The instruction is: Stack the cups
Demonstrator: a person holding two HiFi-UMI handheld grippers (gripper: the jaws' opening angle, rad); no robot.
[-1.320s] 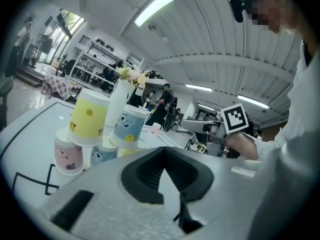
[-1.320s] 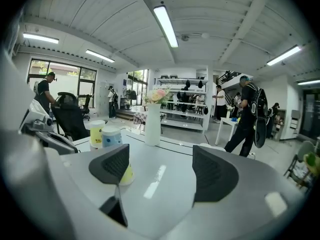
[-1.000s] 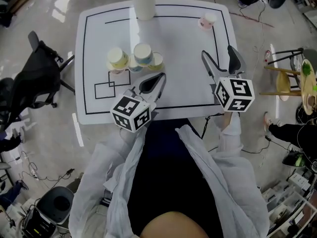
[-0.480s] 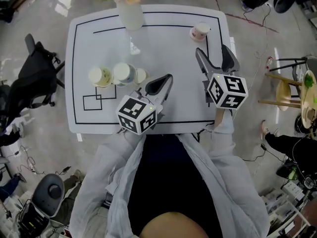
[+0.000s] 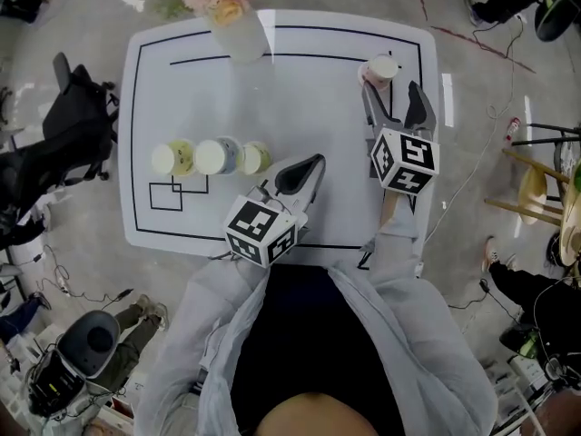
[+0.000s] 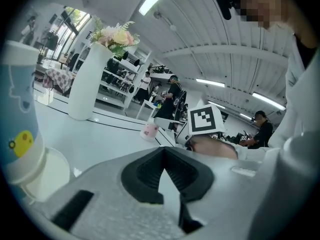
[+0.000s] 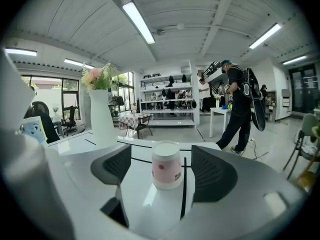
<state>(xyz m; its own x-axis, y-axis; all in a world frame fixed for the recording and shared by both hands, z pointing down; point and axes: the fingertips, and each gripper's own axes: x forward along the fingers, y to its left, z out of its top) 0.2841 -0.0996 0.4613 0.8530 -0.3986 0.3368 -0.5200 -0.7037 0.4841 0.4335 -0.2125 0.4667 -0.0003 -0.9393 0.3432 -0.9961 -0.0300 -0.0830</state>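
Note:
An upturned pink cup (image 5: 381, 69) (image 7: 166, 171) stands near the table's far right corner. My right gripper (image 5: 392, 98) (image 7: 162, 168) is open and points at it. Its jaws have just been closing a little, and the cup stands just ahead of the tips, untouched by the pads. Three upturned cups sit in a row at the left: a yellow one (image 5: 172, 158), a blue one (image 5: 216, 156) (image 6: 17, 114) and a pale one (image 5: 255, 157). My left gripper (image 5: 300, 173) (image 6: 164, 156) is shut on nothing, just right of that row.
A white vase (image 5: 238, 25) (image 7: 101, 119) with pink flowers stands at the far edge of the white table (image 5: 309, 89), which has black lines drawn on it. A black chair (image 5: 64, 143) is left of the table, and people stand in the room beyond.
My right gripper has moved forward over the table up to the pink cup. My left gripper has slid forward and to the right, staying beside the row of cups.

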